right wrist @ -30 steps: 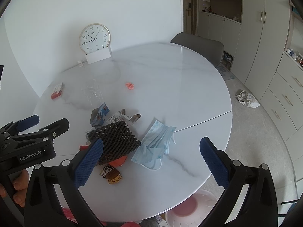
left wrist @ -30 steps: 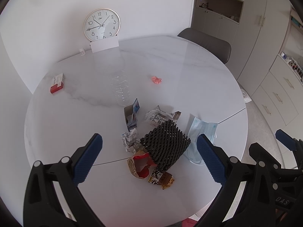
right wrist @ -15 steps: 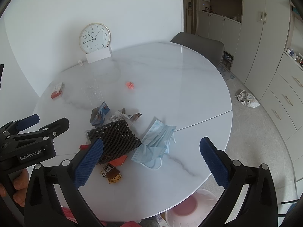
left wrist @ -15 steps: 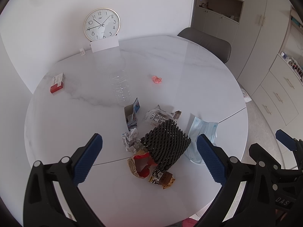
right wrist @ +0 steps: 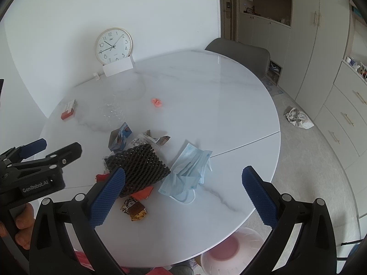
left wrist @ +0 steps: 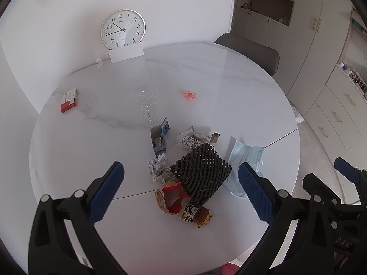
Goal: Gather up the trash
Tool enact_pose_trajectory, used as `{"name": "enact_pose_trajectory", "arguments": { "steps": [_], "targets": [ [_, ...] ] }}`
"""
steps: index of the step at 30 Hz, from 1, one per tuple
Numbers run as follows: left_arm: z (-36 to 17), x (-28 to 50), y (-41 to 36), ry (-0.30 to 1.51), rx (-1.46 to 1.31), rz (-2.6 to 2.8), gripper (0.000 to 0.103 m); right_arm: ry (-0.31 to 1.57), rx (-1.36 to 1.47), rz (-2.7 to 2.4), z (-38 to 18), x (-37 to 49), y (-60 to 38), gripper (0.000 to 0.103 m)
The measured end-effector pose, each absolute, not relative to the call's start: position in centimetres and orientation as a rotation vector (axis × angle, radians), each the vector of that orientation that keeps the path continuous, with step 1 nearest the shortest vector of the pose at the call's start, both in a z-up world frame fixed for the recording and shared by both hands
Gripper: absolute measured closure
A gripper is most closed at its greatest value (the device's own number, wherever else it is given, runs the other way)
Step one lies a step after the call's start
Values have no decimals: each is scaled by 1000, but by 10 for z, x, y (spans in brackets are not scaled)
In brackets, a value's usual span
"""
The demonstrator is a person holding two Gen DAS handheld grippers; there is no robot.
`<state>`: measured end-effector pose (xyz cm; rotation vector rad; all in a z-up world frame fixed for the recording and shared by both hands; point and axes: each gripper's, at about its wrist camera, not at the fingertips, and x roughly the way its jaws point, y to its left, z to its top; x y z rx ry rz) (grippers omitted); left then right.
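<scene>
Through my left wrist camera, my left claw (left wrist: 181, 174) hangs spread wide above the near part of the round marble table (left wrist: 240, 96), pinching nothing. Straight ahead between its blue pads lies the heap of trash: a black foam net (left wrist: 201, 171) in the middle, crumpled paper (left wrist: 158, 167) just left of it, a torn red-and-tan wrapper (left wrist: 170, 198) and a brown snack wrapper (left wrist: 197, 214) touching its near edge. Beyond the net sit a printed plastic packet (left wrist: 190, 138) and an opened small carton (left wrist: 159, 137). A blue face mask (left wrist: 246, 158) lies by my right-hand pad. Farther ahead are a clear plastic bottle (left wrist: 146, 105) lying flat, a pink crumpled scrap (left wrist: 190, 95), a red-and-white box (left wrist: 69, 100) off to the left, and a clock (left wrist: 123, 31) leaning at the wall.

Through my right wrist camera, my right claw (right wrist: 183, 176) is likewise spread wide and empty above the table's near edge. The face mask (right wrist: 188, 171) lies right between its pads, the foam net (right wrist: 140, 162) just past the left pad. My other claw (right wrist: 34, 155) shows at far left. Below the table edge stands a pale bin (right wrist: 229, 252) with a pinkish inside.
</scene>
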<state>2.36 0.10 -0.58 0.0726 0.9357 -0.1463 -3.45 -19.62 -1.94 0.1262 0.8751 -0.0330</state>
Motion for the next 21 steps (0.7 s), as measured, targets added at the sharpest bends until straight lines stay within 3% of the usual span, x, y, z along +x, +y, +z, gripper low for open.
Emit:
{"name": "enact_pose_trajectory", "arguments": {
  "steps": [6, 14, 21],
  "targets": [
    [-20, 26, 5, 941, 105, -182, 8, 927, 163, -53, -48, -28, -211, 2],
    [-70, 46, 12, 1002, 211, -256, 8, 1074, 299, -59, -132, 2, -241, 4],
    [-110, 76, 8, 1071, 240, -322, 8, 1175, 535, -66, -196, 29, -263, 27]
  ]
}}
